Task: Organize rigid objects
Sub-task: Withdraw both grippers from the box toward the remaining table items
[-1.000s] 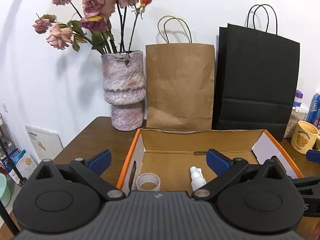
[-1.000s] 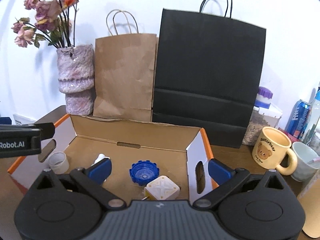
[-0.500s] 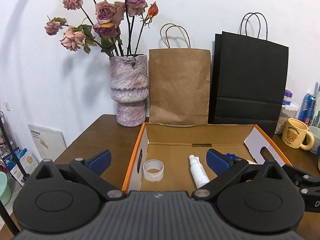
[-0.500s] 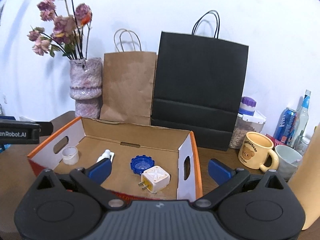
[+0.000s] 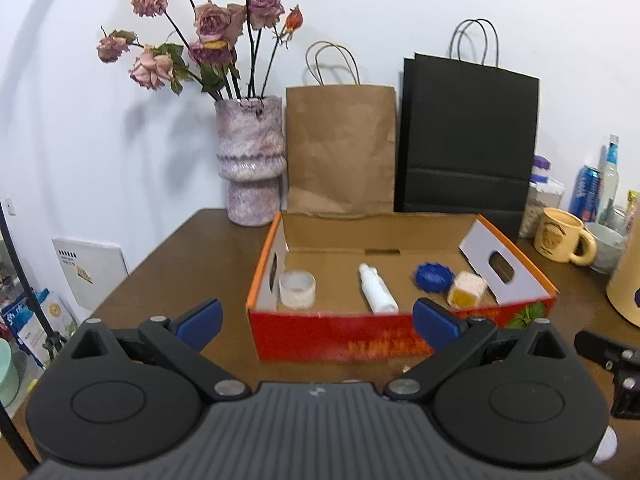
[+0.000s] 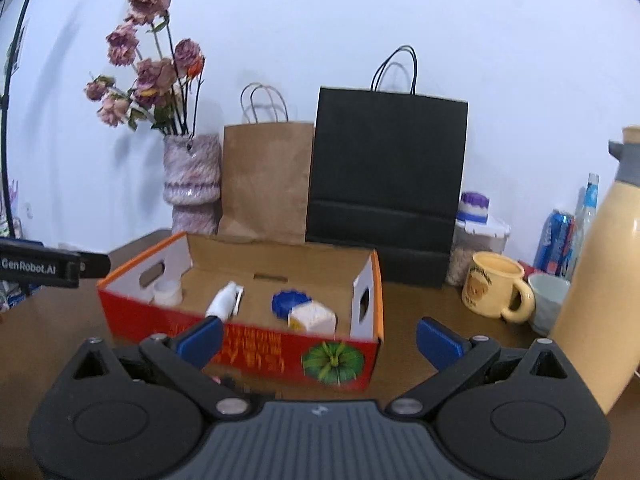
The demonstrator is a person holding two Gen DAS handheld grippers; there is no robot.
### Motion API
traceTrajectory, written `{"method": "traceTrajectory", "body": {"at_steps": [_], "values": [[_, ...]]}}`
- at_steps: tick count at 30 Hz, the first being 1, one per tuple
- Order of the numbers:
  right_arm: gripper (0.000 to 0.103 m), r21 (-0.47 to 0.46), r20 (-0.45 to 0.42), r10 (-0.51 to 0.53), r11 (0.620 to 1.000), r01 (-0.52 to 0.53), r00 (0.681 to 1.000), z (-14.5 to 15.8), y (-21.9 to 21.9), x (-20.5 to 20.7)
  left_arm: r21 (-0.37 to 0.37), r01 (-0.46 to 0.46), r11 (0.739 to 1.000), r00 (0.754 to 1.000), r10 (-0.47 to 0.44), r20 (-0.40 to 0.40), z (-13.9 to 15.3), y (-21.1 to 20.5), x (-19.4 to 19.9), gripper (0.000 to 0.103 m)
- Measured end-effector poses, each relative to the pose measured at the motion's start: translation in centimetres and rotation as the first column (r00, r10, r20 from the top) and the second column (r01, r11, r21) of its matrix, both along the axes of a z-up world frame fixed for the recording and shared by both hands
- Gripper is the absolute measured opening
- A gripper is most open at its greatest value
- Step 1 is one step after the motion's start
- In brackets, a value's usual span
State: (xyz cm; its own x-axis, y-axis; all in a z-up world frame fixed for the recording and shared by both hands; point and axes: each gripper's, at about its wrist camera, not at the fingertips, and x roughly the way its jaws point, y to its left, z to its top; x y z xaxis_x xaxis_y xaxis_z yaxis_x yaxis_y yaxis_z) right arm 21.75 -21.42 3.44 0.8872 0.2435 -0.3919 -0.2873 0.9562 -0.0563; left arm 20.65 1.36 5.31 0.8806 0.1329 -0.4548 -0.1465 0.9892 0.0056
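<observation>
An open red and orange cardboard box (image 5: 340,336) stands on the brown table; it also shows in the right wrist view (image 6: 256,346). Inside lie a white ring-shaped cup (image 5: 297,289), a white spray bottle (image 5: 376,293), a blue cap (image 5: 434,277) and a white and yellow plug cube (image 5: 467,289). The same items show in the right wrist view: cup (image 6: 168,292), bottle (image 6: 224,300), cap (image 6: 290,302), cube (image 6: 312,318). My left gripper (image 5: 318,322) is open and empty in front of the box. My right gripper (image 6: 320,340) is open and empty, near the box's front right corner.
A vase of dried roses (image 5: 250,168), a brown paper bag (image 5: 340,148) and a black paper bag (image 5: 468,136) stand behind the box. A yellow bear mug (image 6: 494,290), a bowl (image 6: 548,300), cans, a jar and a tall cream flask (image 6: 600,280) stand at the right.
Both grippers have pulled back and up from over the box, so its red front wall now shows. Both stay open and empty. The items in the box have not moved.
</observation>
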Motion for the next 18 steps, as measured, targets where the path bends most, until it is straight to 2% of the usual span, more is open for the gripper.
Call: {"method": "traceTrajectory", "body": {"at_steps": [10, 18], "values": [[0.103, -0.062, -0.095, 0.019, 0.998, -0.025, 0.995, -3.7, -2.2, -3.9, -0.012, 0.028, 1.000, 0.998, -0.028, -0.054, -2.8, -0.8, -3.2, 0.103], [0.101, -0.026, -0.200, -0.015, 1.000, 0.010, 0.980, -6.6, -5.0, -4.8, -0.027, 0.039, 0.999, 0.995, -0.041, -0.086, -5.2, -1.0, -4.3, 0.103]]}}
